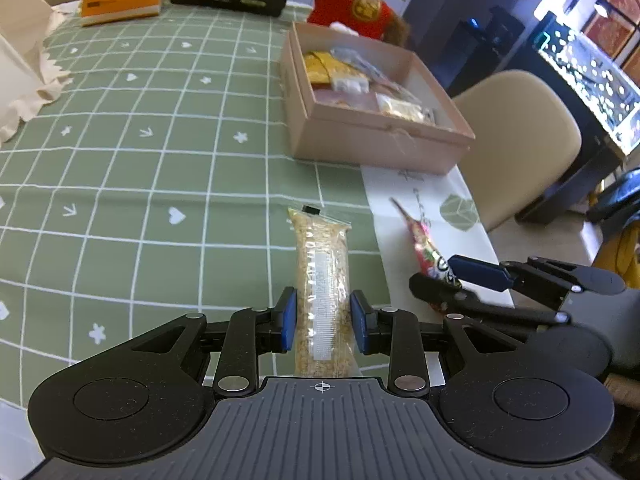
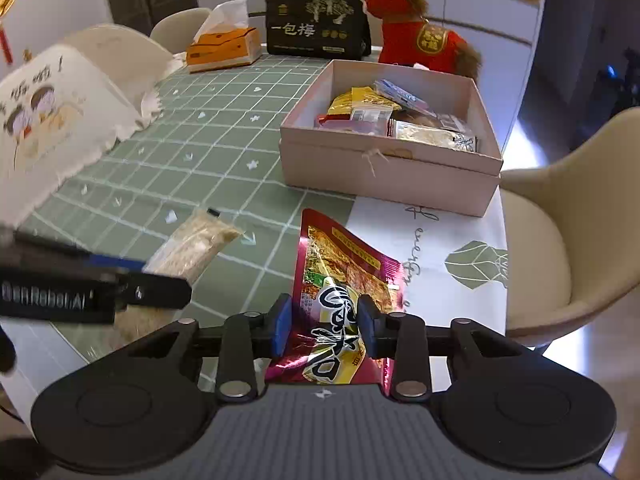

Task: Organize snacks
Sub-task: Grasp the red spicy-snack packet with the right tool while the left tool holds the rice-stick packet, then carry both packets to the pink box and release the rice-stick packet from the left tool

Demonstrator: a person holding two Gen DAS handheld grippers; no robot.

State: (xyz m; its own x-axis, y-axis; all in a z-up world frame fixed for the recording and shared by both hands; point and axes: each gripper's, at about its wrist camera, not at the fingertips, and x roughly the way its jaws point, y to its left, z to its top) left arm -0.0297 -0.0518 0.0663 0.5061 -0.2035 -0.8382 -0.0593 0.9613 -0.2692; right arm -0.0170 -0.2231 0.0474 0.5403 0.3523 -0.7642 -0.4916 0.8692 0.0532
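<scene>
My left gripper point(image 1: 323, 322) is shut on a clear packet of pale grain snack point(image 1: 322, 280), held just above the green checked tablecloth point(image 1: 160, 184). My right gripper point(image 2: 325, 326) is shut on a magenta snack bag point(image 2: 340, 280) with yellow print, held up beside the left one. The right gripper point(image 1: 460, 280) with its bag point(image 1: 420, 240) shows at the right of the left wrist view. The left gripper point(image 2: 132, 280) and the grain packet point(image 2: 192, 244) show at the left of the right wrist view. A pink open box point(image 2: 384, 180) ahead holds several snack packets; it also shows in the left wrist view point(image 1: 372, 136).
At the table's far end stand an orange tissue box point(image 2: 224, 46), a black bag with gold print point(image 2: 316, 24) and a red plush horse point(image 2: 420, 36). A white cartoon-printed cloth cover point(image 2: 52, 120) is at the left. A beige chair point(image 2: 560, 240) is right of the table edge.
</scene>
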